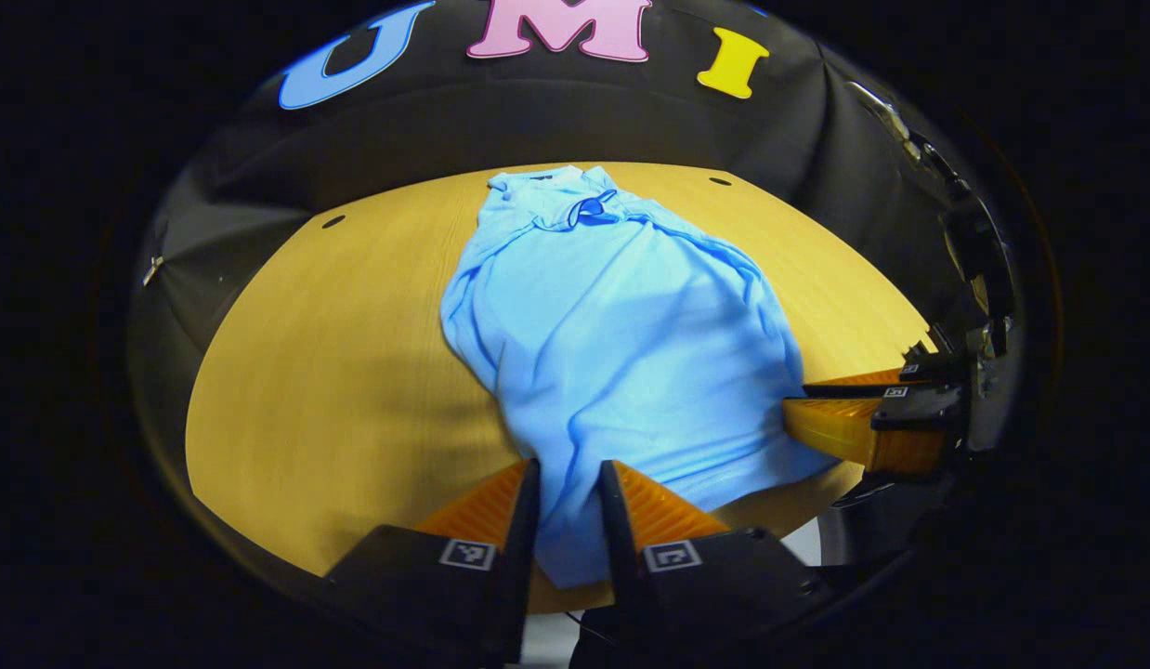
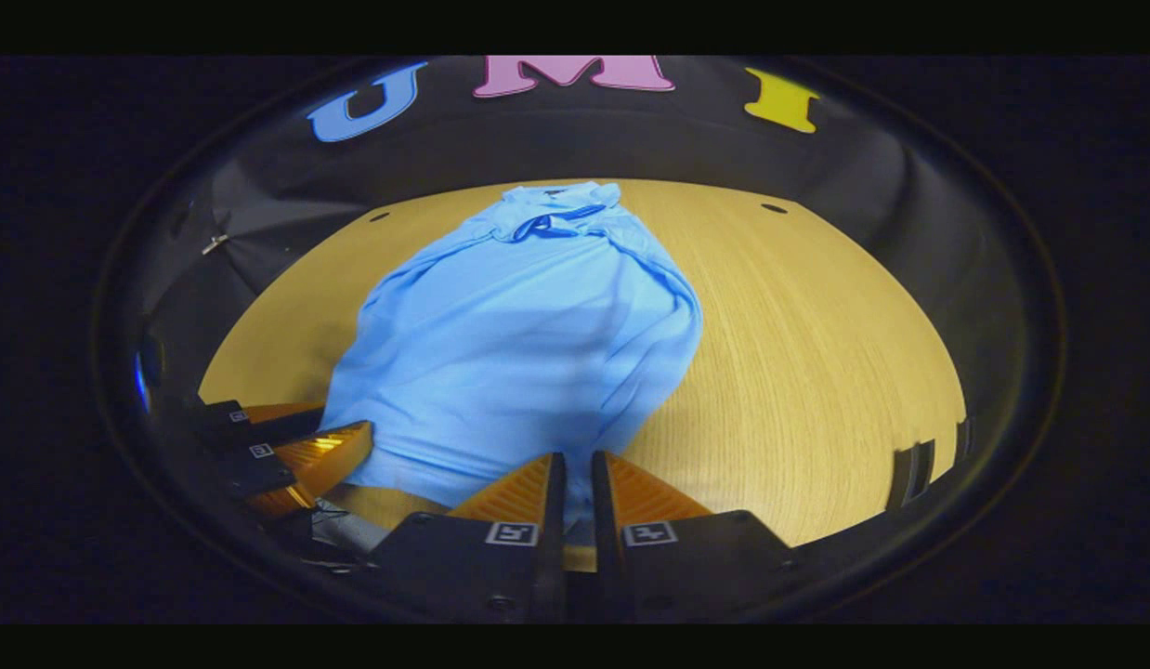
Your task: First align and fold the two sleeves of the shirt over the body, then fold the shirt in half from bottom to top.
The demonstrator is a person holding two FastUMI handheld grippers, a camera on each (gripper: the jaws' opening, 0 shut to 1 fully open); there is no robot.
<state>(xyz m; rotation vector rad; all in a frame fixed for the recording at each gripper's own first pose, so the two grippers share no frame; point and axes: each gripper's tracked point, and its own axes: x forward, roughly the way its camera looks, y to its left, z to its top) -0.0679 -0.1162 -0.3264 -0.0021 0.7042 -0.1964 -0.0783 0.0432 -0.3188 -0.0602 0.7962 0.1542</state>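
Blue shirt [image 1: 621, 334] on wooden table [image 1: 333, 372]; both grippers' jaws pinch its bottom hem.

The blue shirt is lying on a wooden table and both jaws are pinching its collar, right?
Not quite. The blue shirt does lie on the wooden table, but both jaws pinch its bottom hem, not the collar, which lies at the far end. The left gripper view shows this.

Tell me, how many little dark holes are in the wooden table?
2 show. One hole is near the table's far edge, left of the blue shirt's collar; the other hole is right of it. The shirt may hide more.
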